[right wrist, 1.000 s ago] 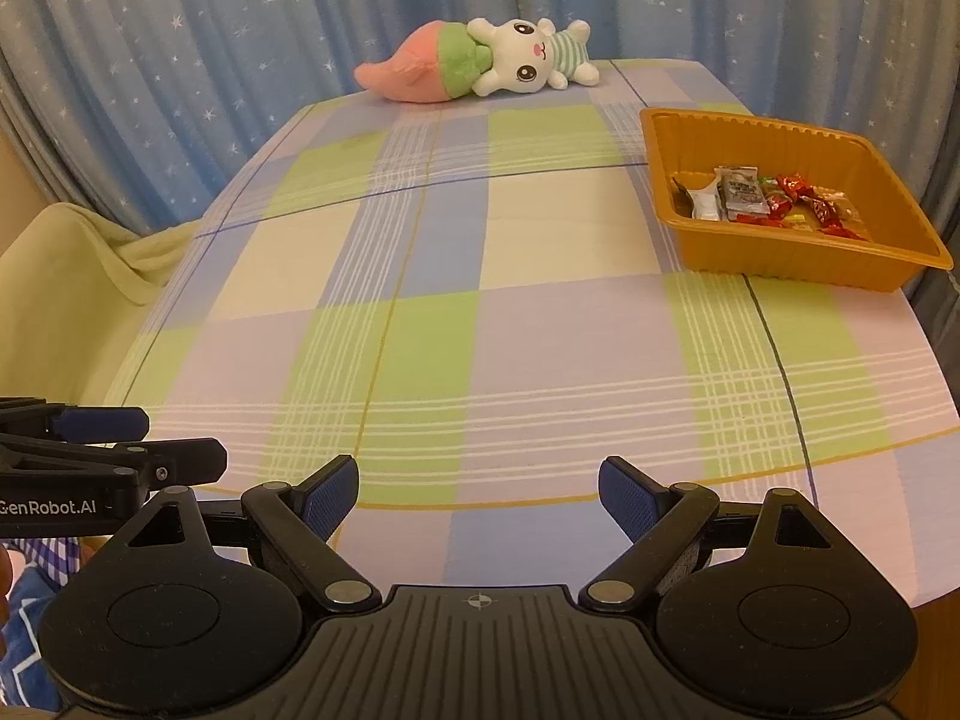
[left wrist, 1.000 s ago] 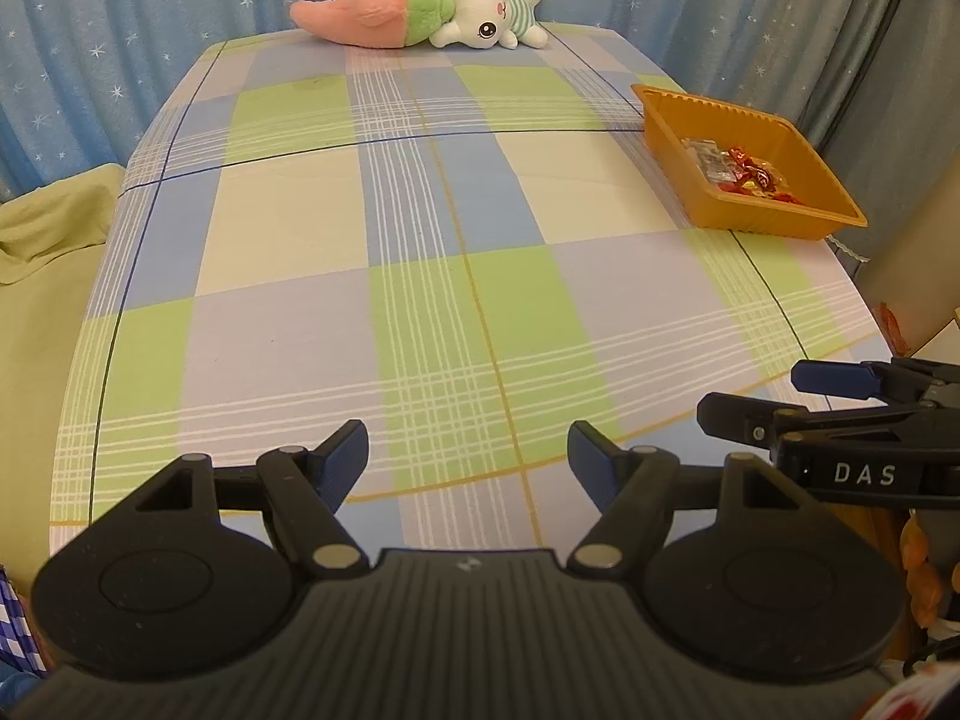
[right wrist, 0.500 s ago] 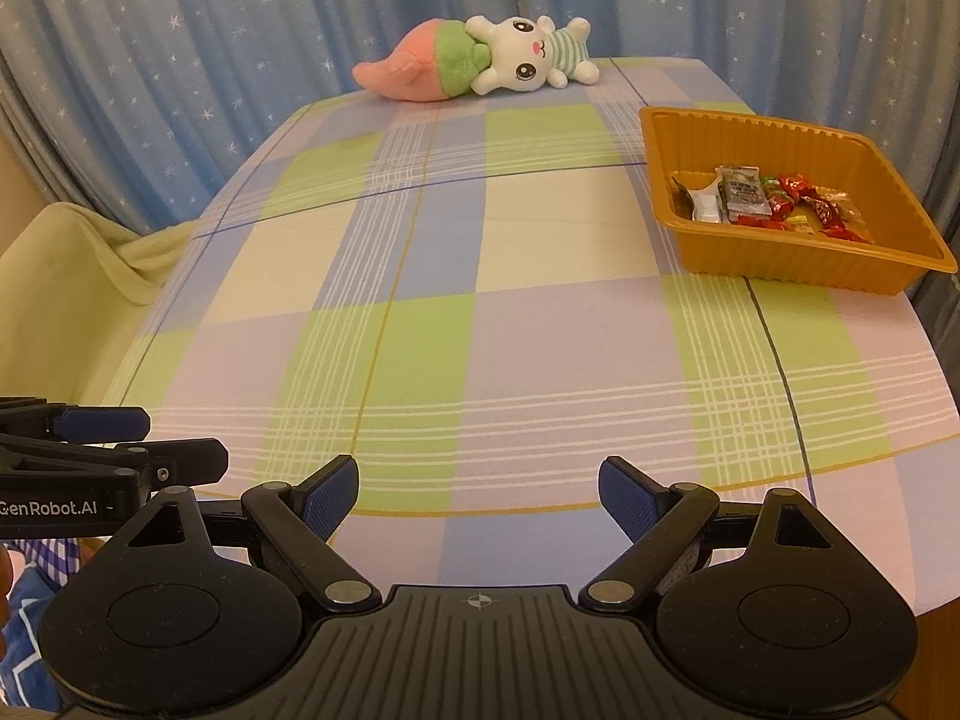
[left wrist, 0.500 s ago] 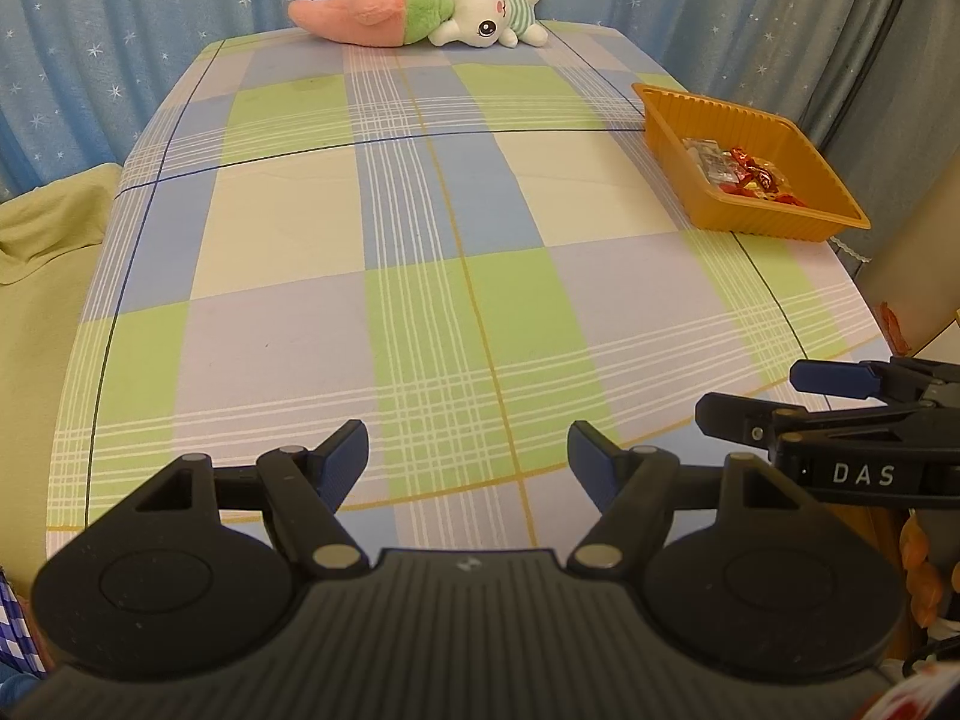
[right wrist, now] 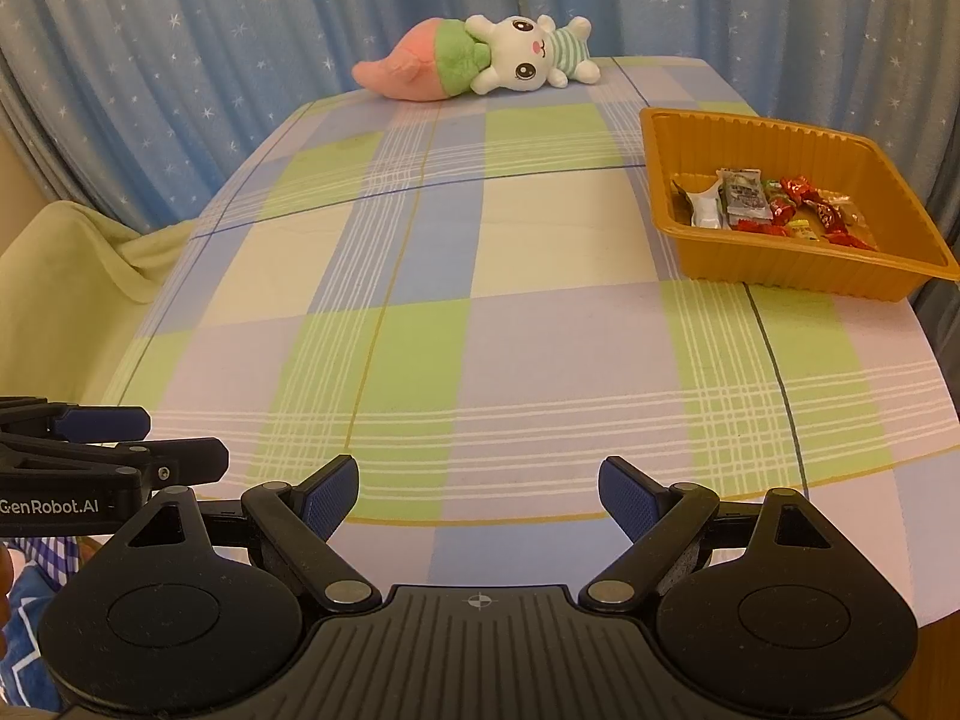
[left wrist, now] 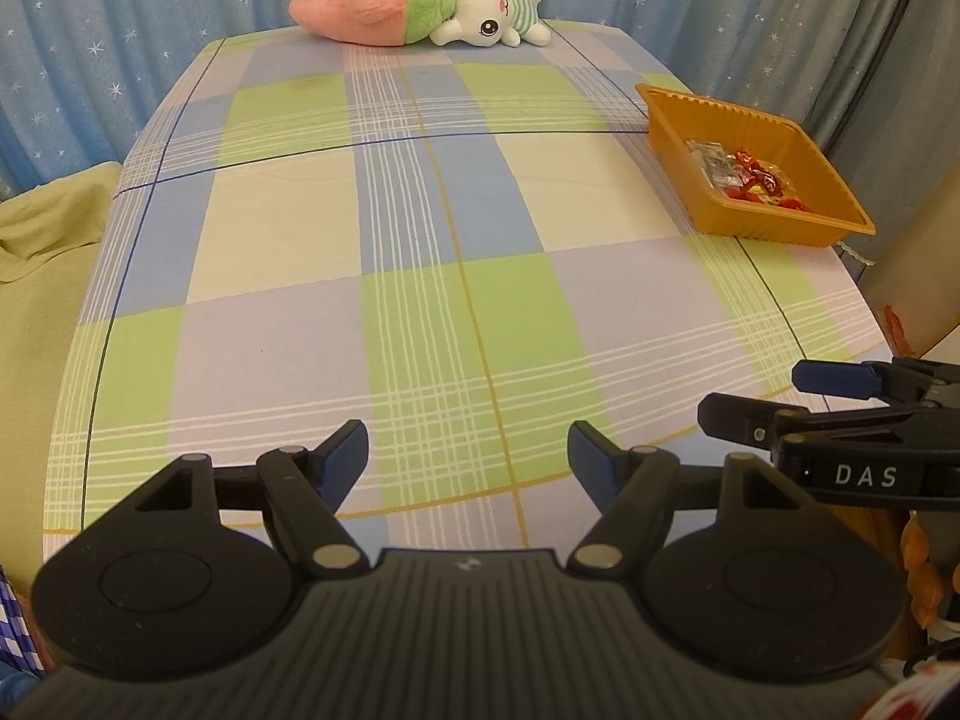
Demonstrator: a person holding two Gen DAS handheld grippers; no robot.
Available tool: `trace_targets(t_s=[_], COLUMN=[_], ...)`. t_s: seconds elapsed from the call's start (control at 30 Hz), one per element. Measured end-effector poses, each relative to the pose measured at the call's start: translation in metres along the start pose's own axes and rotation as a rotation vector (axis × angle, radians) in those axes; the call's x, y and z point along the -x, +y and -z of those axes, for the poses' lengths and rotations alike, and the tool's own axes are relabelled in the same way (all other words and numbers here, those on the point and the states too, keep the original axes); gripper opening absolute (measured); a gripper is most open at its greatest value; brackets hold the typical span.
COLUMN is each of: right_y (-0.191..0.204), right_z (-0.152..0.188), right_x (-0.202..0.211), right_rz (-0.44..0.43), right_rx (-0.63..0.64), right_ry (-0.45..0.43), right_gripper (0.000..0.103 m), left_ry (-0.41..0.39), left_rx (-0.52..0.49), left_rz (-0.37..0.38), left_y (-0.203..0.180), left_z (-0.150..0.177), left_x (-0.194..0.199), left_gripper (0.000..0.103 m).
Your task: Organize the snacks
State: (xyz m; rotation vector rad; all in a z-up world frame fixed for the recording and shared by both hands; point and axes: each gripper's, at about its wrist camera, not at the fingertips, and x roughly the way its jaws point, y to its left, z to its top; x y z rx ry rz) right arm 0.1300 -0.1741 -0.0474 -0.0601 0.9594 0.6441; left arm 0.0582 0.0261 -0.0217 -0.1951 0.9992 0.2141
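Nothing has shifted over the last second: my left gripper (left wrist: 468, 450) and right gripper (right wrist: 479, 489) both hang wide and empty over the near table (right wrist: 540, 348) edge. The snacks (right wrist: 774, 207) all sit in the tray (right wrist: 798, 276), far ahead to the right, so sorting looks done.

The left gripper (left wrist: 468, 456) is matte black with ribbed housing, round side discs, silver pivot screws and blue textured pads (left wrist: 345, 450). The right gripper (right wrist: 479, 495) matches; its side reads "DAS" at right.
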Motion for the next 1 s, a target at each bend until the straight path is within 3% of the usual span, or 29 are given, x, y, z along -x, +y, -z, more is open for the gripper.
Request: trace_targets(t_s=[1.0], right_y=[-0.018], right_z=[-0.011], right_x=[-0.004], right_rz=[-0.019], right_rx=[-0.003], right_ry=[0.019], right_gripper=[0.087], left_ry=[0.021], left_rx=[0.006], left_rz=[-0.013], left_y=[-0.014], left_z=[-0.012], left_x=[-0.009], left_gripper=[0.072])
